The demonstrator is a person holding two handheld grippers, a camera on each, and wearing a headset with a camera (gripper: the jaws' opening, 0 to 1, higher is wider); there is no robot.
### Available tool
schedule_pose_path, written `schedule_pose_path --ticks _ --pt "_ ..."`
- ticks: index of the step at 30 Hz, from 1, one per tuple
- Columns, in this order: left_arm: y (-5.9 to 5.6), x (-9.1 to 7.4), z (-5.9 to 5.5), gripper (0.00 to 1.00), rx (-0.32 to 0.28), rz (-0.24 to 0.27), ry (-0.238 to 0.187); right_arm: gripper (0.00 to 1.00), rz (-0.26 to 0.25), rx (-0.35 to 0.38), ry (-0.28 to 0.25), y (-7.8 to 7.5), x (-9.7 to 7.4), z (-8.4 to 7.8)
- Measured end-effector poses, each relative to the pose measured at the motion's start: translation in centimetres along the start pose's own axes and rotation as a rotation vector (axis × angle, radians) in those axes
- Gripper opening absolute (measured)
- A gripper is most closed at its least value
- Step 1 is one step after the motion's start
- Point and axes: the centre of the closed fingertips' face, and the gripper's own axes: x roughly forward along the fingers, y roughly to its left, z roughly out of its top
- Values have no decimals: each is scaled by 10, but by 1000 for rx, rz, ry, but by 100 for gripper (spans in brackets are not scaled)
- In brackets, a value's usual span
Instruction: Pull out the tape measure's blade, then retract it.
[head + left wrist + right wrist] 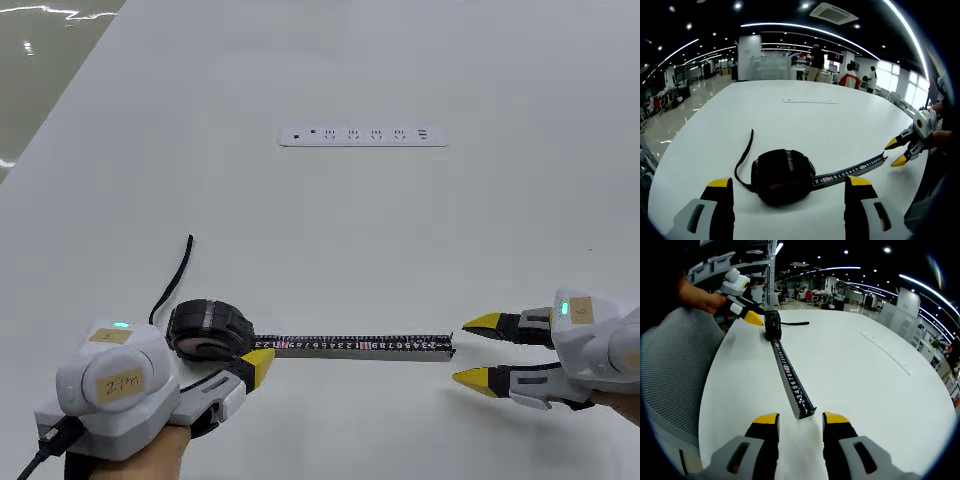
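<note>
The tape measure (208,329) sits near-left on the bench (350,220) with its blade (360,346) drawn out rightward; the left gripper (788,182) and right gripper (479,350) both have fingers released, so retraction appears next, likely needing the case steadied.

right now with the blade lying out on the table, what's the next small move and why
Probably close the left gripper on the tape measure case, to steady it for retracting. The blade lies pulled out on the table, the right gripper is open just short of its tip, and the case sits just ahead of the open left jaws.
</note>
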Motion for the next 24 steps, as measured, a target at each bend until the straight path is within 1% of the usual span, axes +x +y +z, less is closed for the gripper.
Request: schedule_pose_path --ticks 2,4,6,11,17,21,24 --pt "1 4 -1 87 -9 5 6 31 3 -5 1 -2 2 1" --pt "2 6 -2 85 -14 7 10 28 4 -11 1 -4 4 1" --pt "3 8 -3 84 -19 13 14 25 16 -11 -2 -5 6 2" --pt "7 12 -5 82 -27 27 25 24 34 -13 0 -7 14 0" --pt "14 17 -6 81 -57 46 32 20 58 -29 4 -5 20 0" --pt "15 20 -6 80 -65 48 34 15 66 -38 2 -5 23 1" --pt "15 21 -6 80 -70 49 37 15 71 -44 0 -4 24 2"
